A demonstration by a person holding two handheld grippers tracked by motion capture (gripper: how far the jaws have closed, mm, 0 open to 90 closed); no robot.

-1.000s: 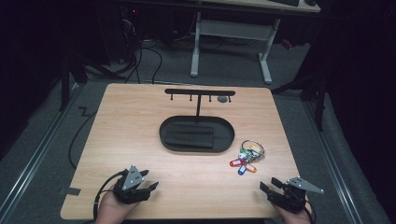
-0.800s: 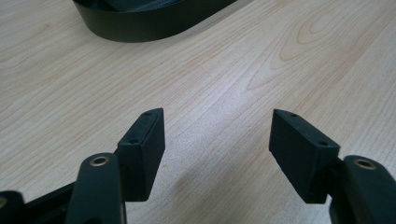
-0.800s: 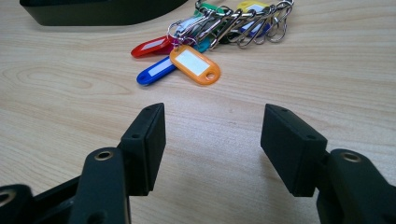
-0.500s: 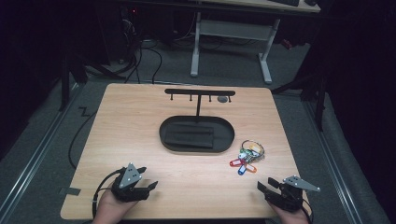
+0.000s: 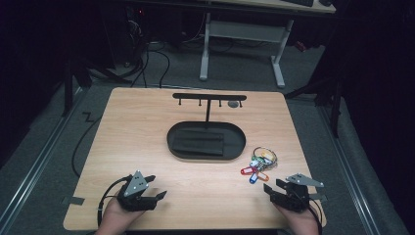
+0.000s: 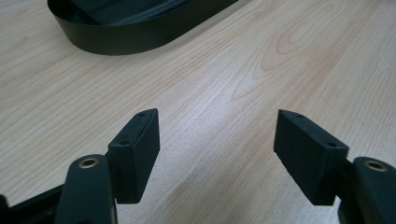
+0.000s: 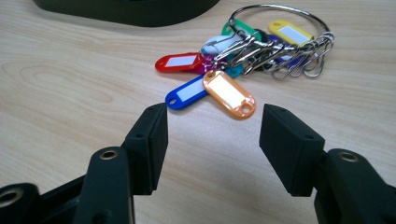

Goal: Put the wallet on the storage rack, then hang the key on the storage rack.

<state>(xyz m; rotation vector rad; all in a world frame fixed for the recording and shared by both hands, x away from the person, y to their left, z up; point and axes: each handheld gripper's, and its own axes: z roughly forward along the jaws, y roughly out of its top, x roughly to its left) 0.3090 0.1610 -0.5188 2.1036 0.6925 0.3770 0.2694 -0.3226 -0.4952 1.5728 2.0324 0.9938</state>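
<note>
A metal ring of keys with several coloured tags [image 5: 257, 164] lies on the wooden table, right of a black oval tray [image 5: 170, 141]. My right gripper [image 5: 274, 186] hovers just in front of it, open and holding nothing; in the right gripper view the orange and blue tags [image 7: 219, 91] lie just beyond the gripper [image 7: 212, 121]. My left gripper [image 5: 155, 186] rests at the front left. It is open, its jaws have just been opening, and only bare wood shows between them [image 6: 217, 126]. The tray's wall [image 6: 140, 39] curves ahead of it.
A black T-shaped stand with small hooks [image 5: 209, 97] rises behind the tray, a small round grey thing [image 5: 234, 104] beside it. A dark flat piece lies inside the tray [image 5: 198, 142]. Cables trail off the table's left edge [image 5: 80, 147].
My right gripper has shifted a little forward and left, toward the key ring. The left hand has stayed put, its jaws a touch wider.
</note>
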